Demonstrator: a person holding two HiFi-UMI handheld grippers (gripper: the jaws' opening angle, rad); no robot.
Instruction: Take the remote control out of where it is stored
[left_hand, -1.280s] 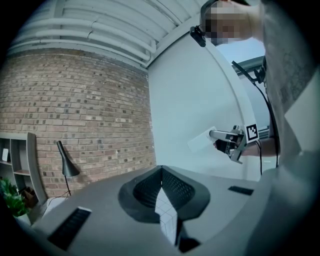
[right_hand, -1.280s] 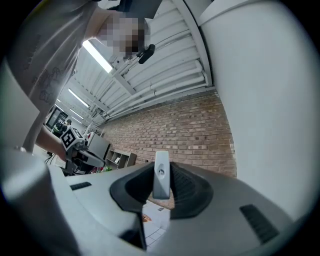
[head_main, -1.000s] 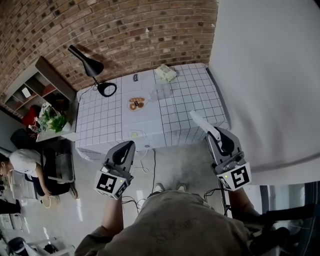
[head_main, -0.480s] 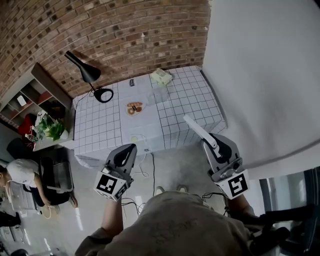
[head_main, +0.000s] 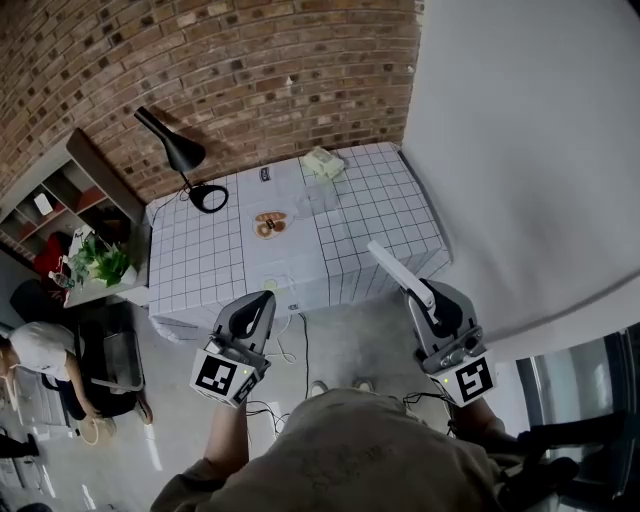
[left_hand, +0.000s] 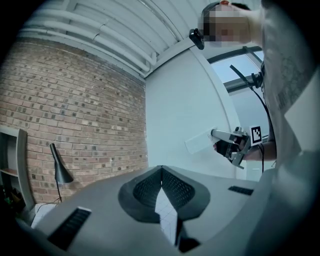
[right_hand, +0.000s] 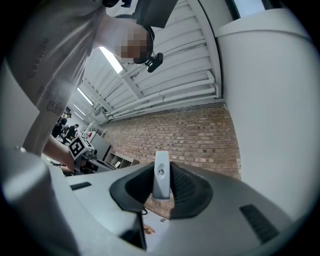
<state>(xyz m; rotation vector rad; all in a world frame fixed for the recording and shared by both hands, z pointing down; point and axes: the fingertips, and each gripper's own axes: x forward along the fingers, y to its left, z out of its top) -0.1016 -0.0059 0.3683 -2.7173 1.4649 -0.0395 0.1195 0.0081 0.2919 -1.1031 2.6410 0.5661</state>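
Note:
A slim white remote control (head_main: 397, 267) sticks out forward from my right gripper (head_main: 428, 296), which is shut on its near end and held in the air in front of the table. In the right gripper view the remote (right_hand: 161, 174) stands end-on between the dark pads of the right gripper (right_hand: 161, 184). My left gripper (head_main: 262, 301) is held at the same height to the left, shut and empty. In the left gripper view its tips (left_hand: 161, 169) meet, and the remote (left_hand: 200, 142) shows off to the right.
A table with a white grid cloth (head_main: 370, 205) stands against the brick wall, with a black desk lamp (head_main: 185, 160), a clear container (head_main: 315, 195) and a small plate (head_main: 268, 225) on it. A white wall (head_main: 520, 150) runs along the right. Shelves (head_main: 60, 195), a plant (head_main: 100, 260) and a seated person (head_main: 35, 345) are at left.
Both grippers, with the remote in the right one, have drawn back a little from the table. The grip on the remote is unchanged.

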